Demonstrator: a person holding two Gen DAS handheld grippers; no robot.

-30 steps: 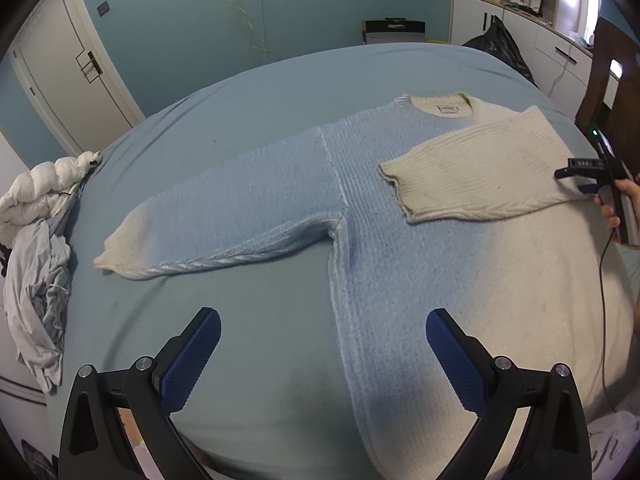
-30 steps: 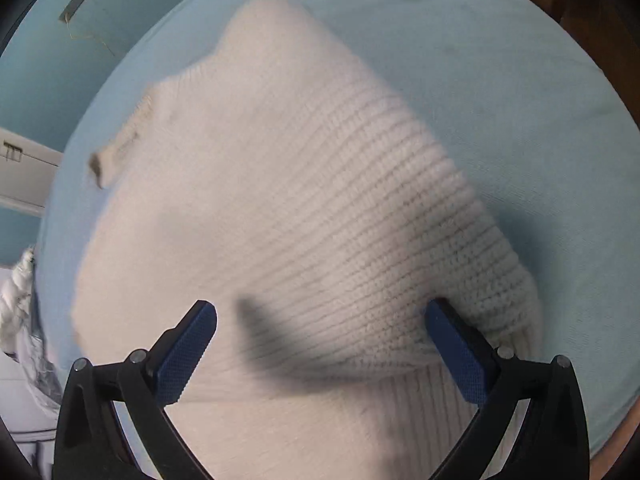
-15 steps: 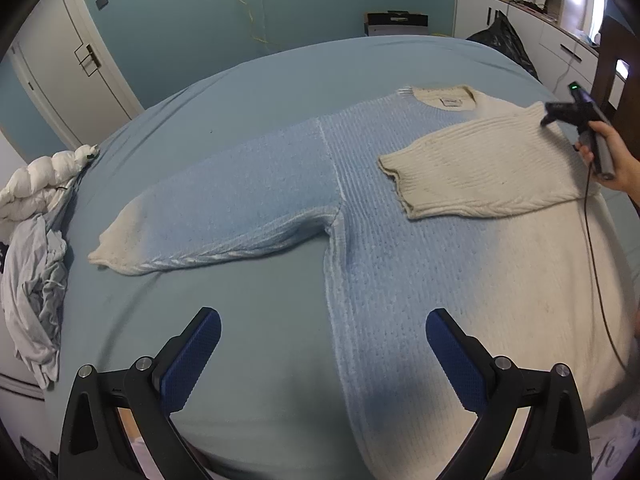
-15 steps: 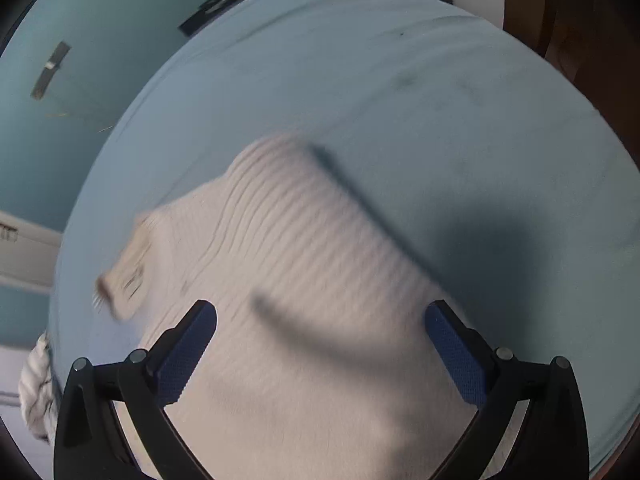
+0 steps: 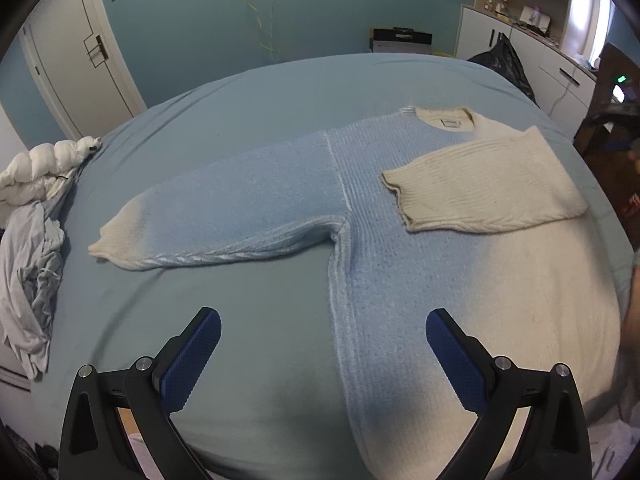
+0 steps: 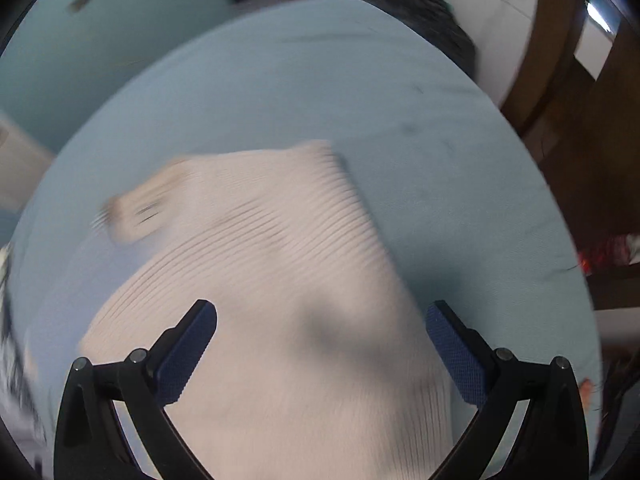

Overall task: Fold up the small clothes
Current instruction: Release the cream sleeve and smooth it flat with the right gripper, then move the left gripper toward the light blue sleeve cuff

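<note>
The sweater is a chunky ribbed knit, matt and slightly fuzzy, with a cable-like twist along the lower edge of its outstretched sleeve; it lies on a bed covered in smooth, matt woven cloth with only faint creases. The left hand-held gripper has matt black plastic arms, small shiny metal screw heads and blue pads with a fine dimpled, rubbery texture. At the bed's edge sit a puffy quilted white duvet and limp, crumpled grey jersey cloth.
</note>
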